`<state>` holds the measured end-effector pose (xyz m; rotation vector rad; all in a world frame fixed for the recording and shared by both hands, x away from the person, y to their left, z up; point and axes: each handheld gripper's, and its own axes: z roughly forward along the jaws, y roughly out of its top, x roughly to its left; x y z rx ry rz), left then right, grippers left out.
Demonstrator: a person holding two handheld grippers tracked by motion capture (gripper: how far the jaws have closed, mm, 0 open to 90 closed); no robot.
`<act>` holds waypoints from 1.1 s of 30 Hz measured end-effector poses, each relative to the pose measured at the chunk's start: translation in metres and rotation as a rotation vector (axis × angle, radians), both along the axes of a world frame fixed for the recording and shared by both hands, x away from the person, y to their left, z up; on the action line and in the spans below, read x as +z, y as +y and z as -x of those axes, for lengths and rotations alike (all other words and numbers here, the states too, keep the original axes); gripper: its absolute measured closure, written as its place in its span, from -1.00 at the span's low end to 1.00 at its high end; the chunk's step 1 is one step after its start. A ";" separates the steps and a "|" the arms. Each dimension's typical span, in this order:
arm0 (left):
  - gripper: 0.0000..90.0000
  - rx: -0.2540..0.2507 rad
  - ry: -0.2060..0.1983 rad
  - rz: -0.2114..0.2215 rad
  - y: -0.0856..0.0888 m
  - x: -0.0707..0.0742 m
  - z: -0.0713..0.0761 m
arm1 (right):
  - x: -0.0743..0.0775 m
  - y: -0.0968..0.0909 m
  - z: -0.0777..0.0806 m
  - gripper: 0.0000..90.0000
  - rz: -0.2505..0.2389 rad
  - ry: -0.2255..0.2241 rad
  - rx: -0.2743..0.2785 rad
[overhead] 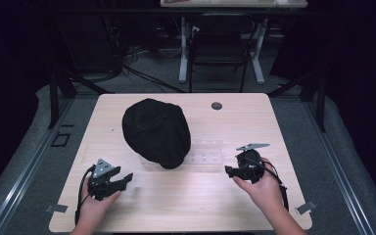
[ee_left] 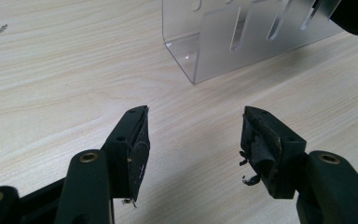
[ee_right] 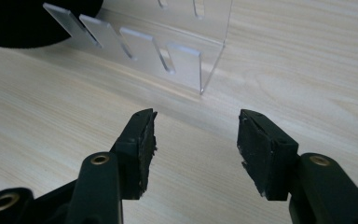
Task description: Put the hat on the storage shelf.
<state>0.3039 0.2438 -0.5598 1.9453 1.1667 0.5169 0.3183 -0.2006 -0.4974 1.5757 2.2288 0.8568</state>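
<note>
Both gripper views showed slots in the clear rack (ee_left: 242,37); the black cap (overhead: 156,131) sat beside it, perhaps overlapping. Left gripper (ee_left: 193,135) and right gripper (ee_right: 196,135) gaped empty.

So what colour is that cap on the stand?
Black all over; the cap shows best in the high view.

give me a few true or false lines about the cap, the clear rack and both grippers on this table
1. The black cap rests on the clear acrylic rack. True.
2. The left gripper is shut on the cap. False: its fingers are spread open over bare table.
3. The right gripper is open and holds nothing. True.
4. The clear rack has slots cut in it. True.
5. The cap is red. False: it is black.
6. Both grippers are lifted above the cap. False: each sits low near the table's front, on either side of it.
</note>
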 end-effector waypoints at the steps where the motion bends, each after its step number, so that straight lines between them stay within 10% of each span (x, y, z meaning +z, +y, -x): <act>1: -0.06 -0.001 -0.002 -0.002 0.000 0.000 0.000 | -0.003 0.000 0.002 0.02 0.001 -0.003 0.003; 33: -0.06 -0.034 0.011 -0.012 -0.008 -0.005 0.001 | -0.057 -0.020 0.027 -0.04 -0.064 -0.134 -0.055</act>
